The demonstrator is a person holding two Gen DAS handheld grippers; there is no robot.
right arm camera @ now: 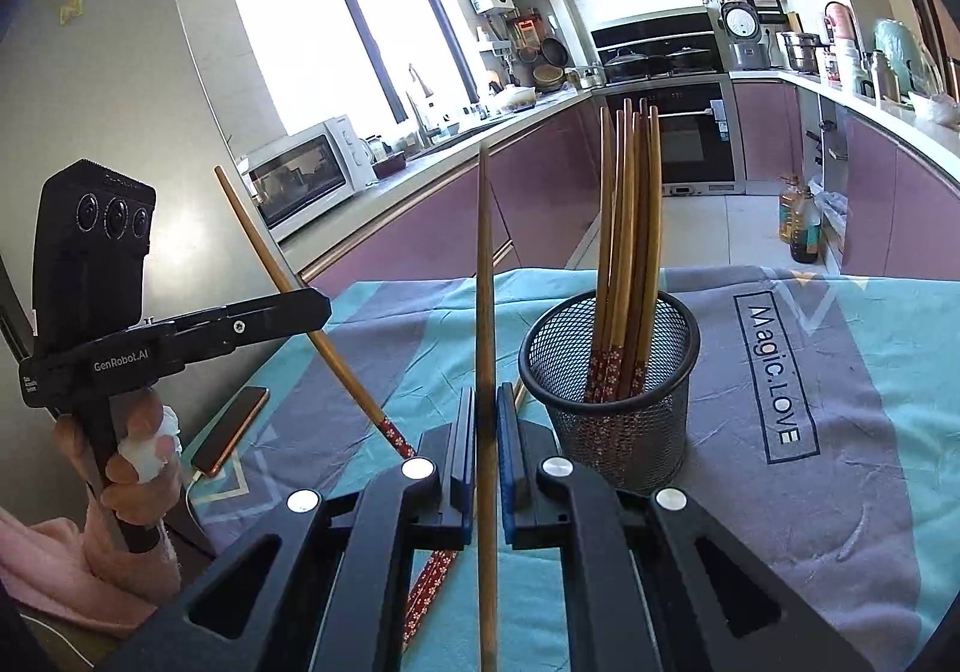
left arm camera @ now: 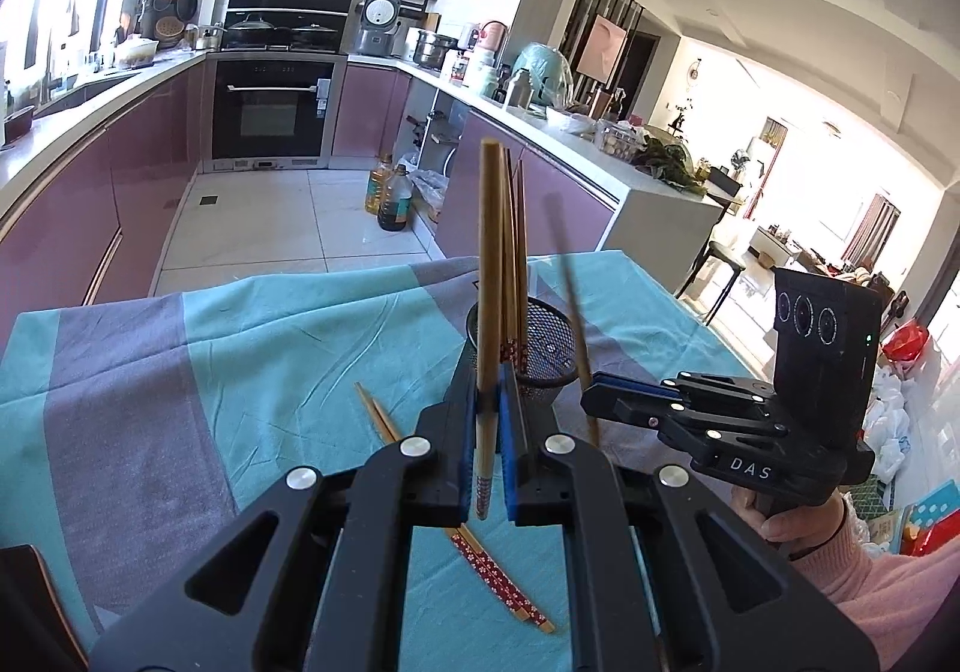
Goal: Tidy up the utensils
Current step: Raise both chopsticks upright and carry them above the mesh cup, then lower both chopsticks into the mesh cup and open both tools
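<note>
Kitchen table: both grippers (left arm camera: 487,420) (right arm camera: 487,420) each clamp one upright chopstick (right arm camera: 485,276); cup (right arm camera: 612,390) sits right of centre, nearer the right gripper.

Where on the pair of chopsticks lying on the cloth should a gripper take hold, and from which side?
Grip the pair of chopsticks at mid-length, where the bare wood meets the red patterned ends, coming down from above with the pads across their width. They lie flat and side by side on the cloth, so only a top approach could close on both, probably.
</note>
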